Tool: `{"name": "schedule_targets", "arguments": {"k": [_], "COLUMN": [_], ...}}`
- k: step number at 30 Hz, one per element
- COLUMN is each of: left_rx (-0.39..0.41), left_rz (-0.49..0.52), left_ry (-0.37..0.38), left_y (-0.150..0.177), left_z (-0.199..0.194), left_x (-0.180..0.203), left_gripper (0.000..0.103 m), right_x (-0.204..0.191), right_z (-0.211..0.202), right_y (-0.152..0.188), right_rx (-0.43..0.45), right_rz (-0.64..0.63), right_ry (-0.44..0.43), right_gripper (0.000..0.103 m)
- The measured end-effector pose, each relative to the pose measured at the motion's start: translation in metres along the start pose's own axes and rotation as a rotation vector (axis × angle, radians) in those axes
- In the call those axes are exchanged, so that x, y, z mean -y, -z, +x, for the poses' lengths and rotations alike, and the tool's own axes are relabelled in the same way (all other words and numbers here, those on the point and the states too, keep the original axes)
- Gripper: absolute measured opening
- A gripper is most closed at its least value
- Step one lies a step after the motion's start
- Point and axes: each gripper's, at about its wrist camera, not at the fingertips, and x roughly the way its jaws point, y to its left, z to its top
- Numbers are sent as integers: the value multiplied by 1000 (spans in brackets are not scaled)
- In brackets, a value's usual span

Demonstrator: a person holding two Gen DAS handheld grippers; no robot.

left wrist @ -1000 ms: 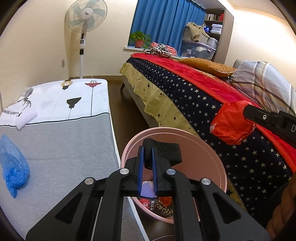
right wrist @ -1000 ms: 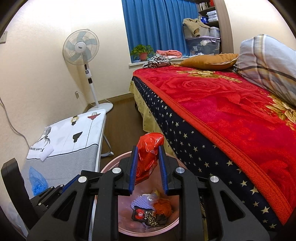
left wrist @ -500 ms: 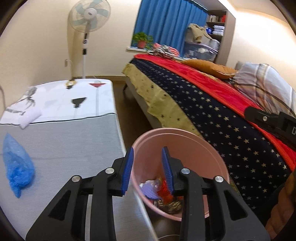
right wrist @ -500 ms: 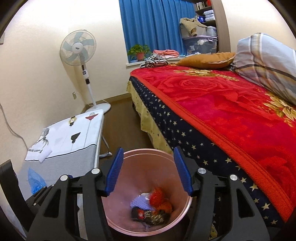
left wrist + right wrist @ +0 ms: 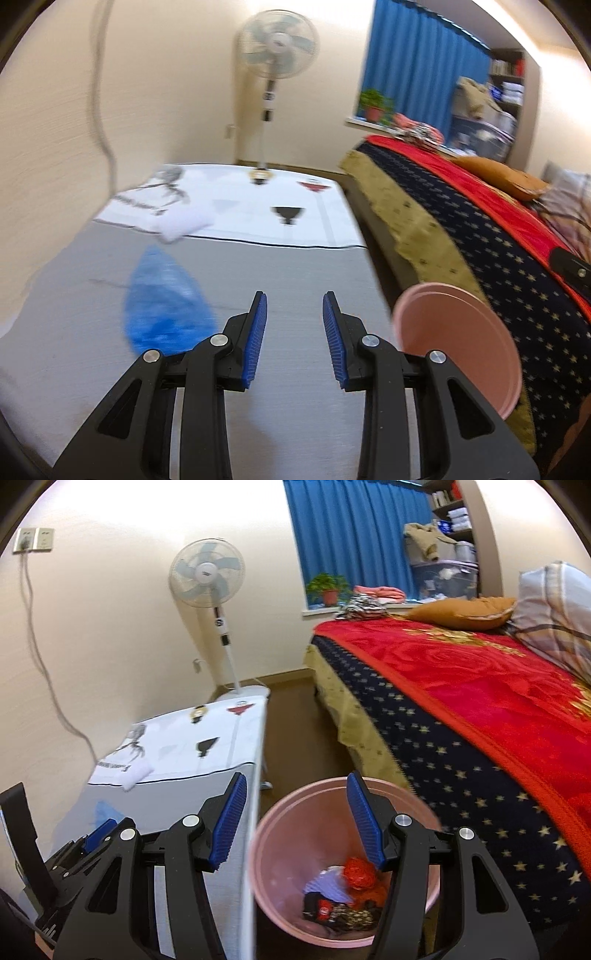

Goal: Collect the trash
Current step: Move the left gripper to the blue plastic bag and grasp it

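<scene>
Frankly, writing on the table cover stays unreadable.

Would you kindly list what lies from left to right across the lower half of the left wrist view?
Blue plastic bag → left hand-held gripper, jaws open and empty → pink trash bin → star-patterned bedspread.

So I count one pink bin, one blue plastic bag, one white wad, one fan, one potted plant, two pillows, and two grippers.
</scene>
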Motion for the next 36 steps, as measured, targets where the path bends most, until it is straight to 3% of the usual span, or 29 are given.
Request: {"name": "schedule_targets", "arguments": {"k": [6,13,22,24,25,26,27,28,32,36], "left_rx": [5,-75,-192,-214,-226,-235,-238,-236,-203,-171], "left_rz": [-86,-212,-303,-296,-297,-301,-304,-305,-327,-345], "left_ry": [-128,-235,-222,-203,-192,-184,-183,-183,-206,-249], "left_y": [0,12,18,18,18,18,17,15,7,2], "left_z": [-1,15,45,50,52,53,54,54,53,54], "left_x": [-43,-93,-118,-116,-117,-117,-119,-120,-132,-144], "left_gripper": [40,49,51,45,31,21,18,6,3,3], "right_x": [-32,-61,-87,-92,-94,-95,-98,-100,-114,-128], "right_z": [8,25,58,67,70,74,77,81,100,118], "right_y": [2,6,14,17,18,19,19,19,16,13], "right_rx": [-2,-20,-69,-88,-94,-102,-109,-115,-138,-160], "right_rz": [-38,-68,-87,-90,-88,-85,-82,-84,-83,-82], "right_ry": [-74,-145,-228,-247,-254,-264,-276,-285,-327,-374], "right_gripper": [56,56,55,55,55,55,55,54,53,44]}}
